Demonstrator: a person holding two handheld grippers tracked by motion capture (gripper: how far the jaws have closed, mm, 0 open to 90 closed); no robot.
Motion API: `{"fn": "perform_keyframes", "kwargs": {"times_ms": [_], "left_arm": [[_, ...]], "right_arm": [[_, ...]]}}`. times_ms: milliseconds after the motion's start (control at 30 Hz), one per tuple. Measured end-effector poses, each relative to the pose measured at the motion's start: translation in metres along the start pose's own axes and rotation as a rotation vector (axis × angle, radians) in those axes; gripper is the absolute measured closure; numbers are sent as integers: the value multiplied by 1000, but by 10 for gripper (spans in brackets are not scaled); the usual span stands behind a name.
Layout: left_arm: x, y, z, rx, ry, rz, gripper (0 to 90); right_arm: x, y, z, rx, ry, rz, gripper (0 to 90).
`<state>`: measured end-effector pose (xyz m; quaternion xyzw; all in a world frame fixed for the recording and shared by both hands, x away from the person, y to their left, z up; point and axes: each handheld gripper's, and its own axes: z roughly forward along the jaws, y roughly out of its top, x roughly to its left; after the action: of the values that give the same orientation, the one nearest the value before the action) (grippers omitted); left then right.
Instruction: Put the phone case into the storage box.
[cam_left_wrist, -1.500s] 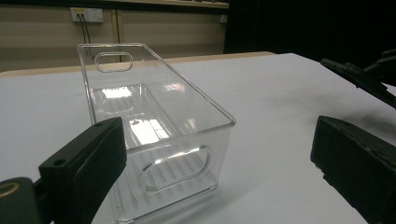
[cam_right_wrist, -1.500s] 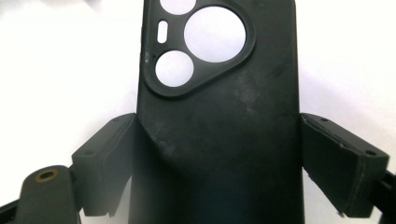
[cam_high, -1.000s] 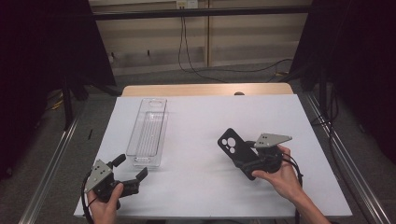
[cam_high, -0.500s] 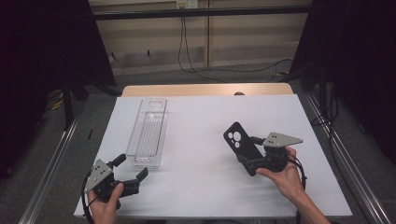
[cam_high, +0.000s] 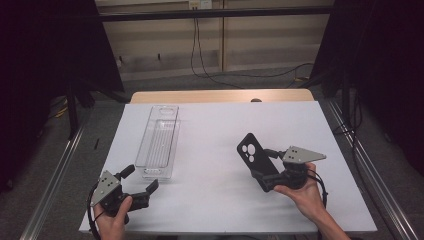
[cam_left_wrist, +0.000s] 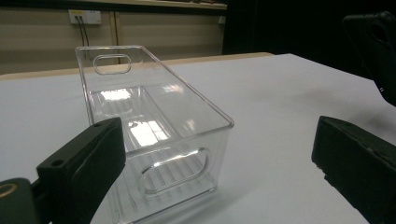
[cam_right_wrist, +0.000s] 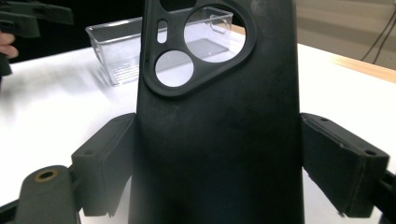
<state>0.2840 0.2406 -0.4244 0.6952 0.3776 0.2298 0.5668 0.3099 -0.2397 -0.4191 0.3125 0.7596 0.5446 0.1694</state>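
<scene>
Case: black phone case (cam_high: 256, 159) stood clamped across its width in the right gripper (cam_high: 272, 175), lifted off the table (cam_high: 210, 210).
Bin: clear bin (cam_high: 159, 142) lay at ten o'clock from the case, long axis running twelve to six.
Nearer hand: left gripper (cam_high: 137, 184), jaws wide and empty, just beside the bin's near end.
Left gripper view: bin's end handle slot (cam_left_wrist: 175, 170).
Right gripper view: bin seen through the case's camera cutout (cam_right_wrist: 212, 32).

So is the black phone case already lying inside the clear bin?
No, the phone case is clamped in the right tongs above the white table, well apart from the clear bin.
</scene>
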Motion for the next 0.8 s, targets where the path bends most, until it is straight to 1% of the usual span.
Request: {"fn": "perform_keyframes", "kwargs": {"times_ms": [67,100,233,367,400,467,567,700,800], "left_arm": [[-1,0,1,-1,-2,-3,29],[-1,0,0,1,-2,2,29],[-2,0,1,3,-8,1,29],[-3,0,2,8,-14,7,29],[-4,0,2,7,-15,3,29],[-4,1,3,7,-19,4,29],[-6,2,3,10,-31,14,29],[-11,4,5,11,-47,30,30],[-12,6,7,12,-61,24,30]], "right_arm": [[1,-4,0,-11,17,12,144],[1,-4,0,-6,23,7,144],[3,-5,1,-20,56,13,144],[6,-10,7,-1,90,15,144],[8,-10,8,4,94,11,144],[10,-10,9,0,110,11,144],[12,-9,10,-2,127,7,144],[14,-9,10,-1,137,4,144],[15,-9,11,0,146,8,144]]}}
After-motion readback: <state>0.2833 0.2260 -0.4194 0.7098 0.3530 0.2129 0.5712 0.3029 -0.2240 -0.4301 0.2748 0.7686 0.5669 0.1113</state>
